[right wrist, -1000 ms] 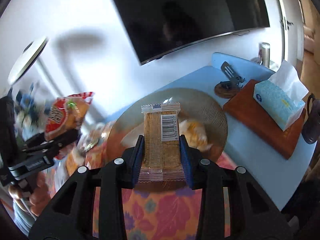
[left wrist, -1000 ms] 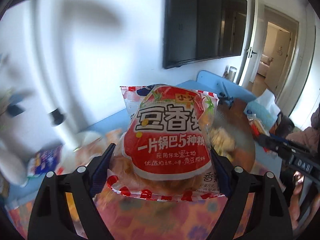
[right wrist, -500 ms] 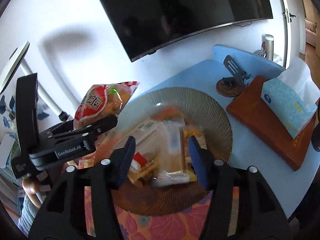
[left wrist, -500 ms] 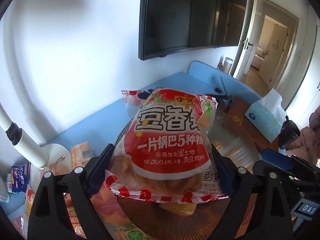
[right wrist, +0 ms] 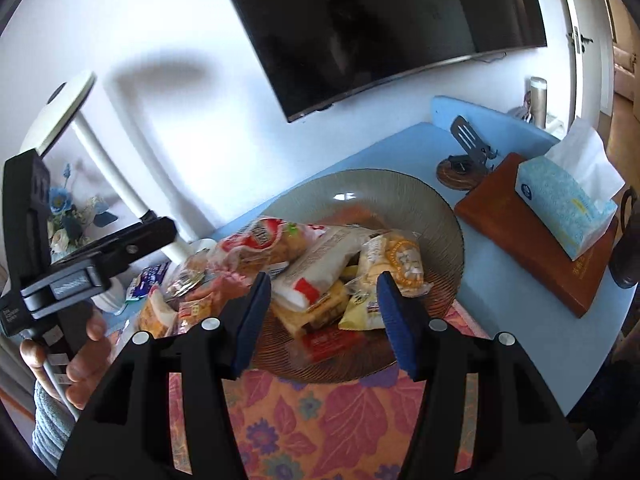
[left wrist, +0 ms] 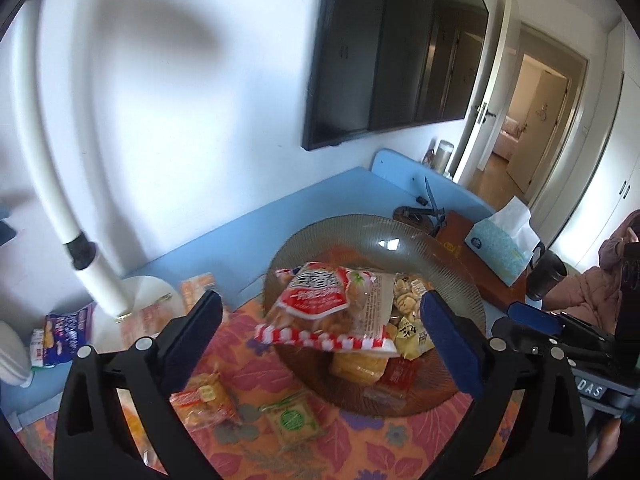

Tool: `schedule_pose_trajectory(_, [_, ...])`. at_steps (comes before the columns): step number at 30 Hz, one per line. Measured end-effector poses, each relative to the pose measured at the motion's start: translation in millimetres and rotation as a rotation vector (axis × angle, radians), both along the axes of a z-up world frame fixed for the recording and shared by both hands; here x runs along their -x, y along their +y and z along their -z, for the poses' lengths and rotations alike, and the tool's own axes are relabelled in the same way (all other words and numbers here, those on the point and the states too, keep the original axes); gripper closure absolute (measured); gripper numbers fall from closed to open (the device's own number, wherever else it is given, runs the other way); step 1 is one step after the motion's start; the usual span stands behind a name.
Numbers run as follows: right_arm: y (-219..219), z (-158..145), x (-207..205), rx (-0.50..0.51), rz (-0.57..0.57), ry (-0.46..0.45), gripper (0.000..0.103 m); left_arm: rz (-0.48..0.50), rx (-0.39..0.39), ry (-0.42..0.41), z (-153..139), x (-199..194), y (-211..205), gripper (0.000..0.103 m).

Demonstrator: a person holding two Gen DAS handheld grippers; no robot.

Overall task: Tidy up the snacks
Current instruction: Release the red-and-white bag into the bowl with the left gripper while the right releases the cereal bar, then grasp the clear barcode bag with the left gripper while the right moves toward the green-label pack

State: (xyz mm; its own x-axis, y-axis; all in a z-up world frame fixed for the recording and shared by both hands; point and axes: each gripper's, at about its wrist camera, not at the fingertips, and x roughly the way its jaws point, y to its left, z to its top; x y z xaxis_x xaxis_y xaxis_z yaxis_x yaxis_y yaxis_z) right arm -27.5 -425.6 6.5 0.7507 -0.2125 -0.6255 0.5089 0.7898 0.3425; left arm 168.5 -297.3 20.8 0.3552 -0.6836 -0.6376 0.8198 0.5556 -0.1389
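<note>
Snacks in crinkly packets lie heaped in a wide ribbed glass plate (left wrist: 460, 248) at the centre of both views. Topmost in the left wrist view is the red-and-white rice-crust bag (left wrist: 320, 300), lying tilted on the pile with its striped hem over the plate's near-left rim; in the right wrist view the same bag (right wrist: 260, 240) sits at the left edge of the heap. Beside it lie a white packet with a red patch (right wrist: 316, 268), a yellow-printed packet (right wrist: 396, 260) to its right, and several flat wrapped biscuits underneath.

The left gripper (left wrist: 320, 340) hangs above the near side of the plate with its blue pads spread wide apart, touching nothing. The right gripper (right wrist: 320, 316) is likewise spread, its pads on either side of the pile's near edge and empty.

More packets lie outside the plate on the floral cloth (left wrist: 360, 452): an orange one (left wrist: 204, 400) and a green-labelled square one (left wrist: 292, 424) in the lower middle of the left wrist view.

Further out, on the blue table (right wrist: 500, 320), a tissue box (right wrist: 564, 204) rests on a brown book (right wrist: 560, 264) at right. A white lamp stem (left wrist: 52, 160) rises at left, and a dark television (right wrist: 380, 20) fills the upper wall.
</note>
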Motion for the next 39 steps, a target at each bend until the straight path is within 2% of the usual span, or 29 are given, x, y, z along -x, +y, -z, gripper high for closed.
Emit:
schedule_pose_trajectory(9, [52,-19,-8,-0.007,-0.092,-0.018,0.046,-0.111,0.065,-0.05,-27,5,105,0.005])
schedule_pose_trajectory(14, [84,-23,-18,0.004,-0.156,-0.017,0.045,-0.223,0.115,-0.016,-14,0,177,0.005])
schedule_pose_trajectory(17, [101,-18,-25,0.012,-0.182,0.001,0.043,-0.321,0.12,0.017,6,-10,225,0.005])
schedule_pose_trajectory(20, [116,-4,-31,0.013,-0.192,0.027,0.04,-0.423,0.075,0.067,40,-26,264,0.005])
schedule_pose_trajectory(24, [130,26,-47,-0.07,-0.241,0.074,0.04,-0.524,0.025,0.207,91,-49,297,0.005])
schedule_pose_trajectory(27, [138,41,-59,-0.1,-0.255,0.11,0.039,-0.535,0.012,0.278,112,-55,304,0.005])
schedule_pose_trajectory(30, [142,56,-71,-0.096,-0.251,0.154,0.036,-0.594,-0.094,0.317,136,-58,286,0.005])
schedule_pose_trajectory(32, [144,68,-78,-0.094,-0.245,0.178,0.035,-0.562,-0.129,0.299,145,-51,273,0.005])
schedule_pose_trajectory(34, [143,81,-83,-0.091,-0.229,0.206,0.033,-0.547,-0.203,0.227,150,-41,252,0.005])
schedule_pose_trajectory(36, [138,95,-87,-0.115,-0.21,0.225,0.026,-0.539,-0.269,0.148,154,-34,236,0.005])
schedule_pose_trajectory(39, [126,112,-94,-0.156,-0.161,0.256,0.024,-0.525,-0.331,0.133,164,-32,224,0.005])
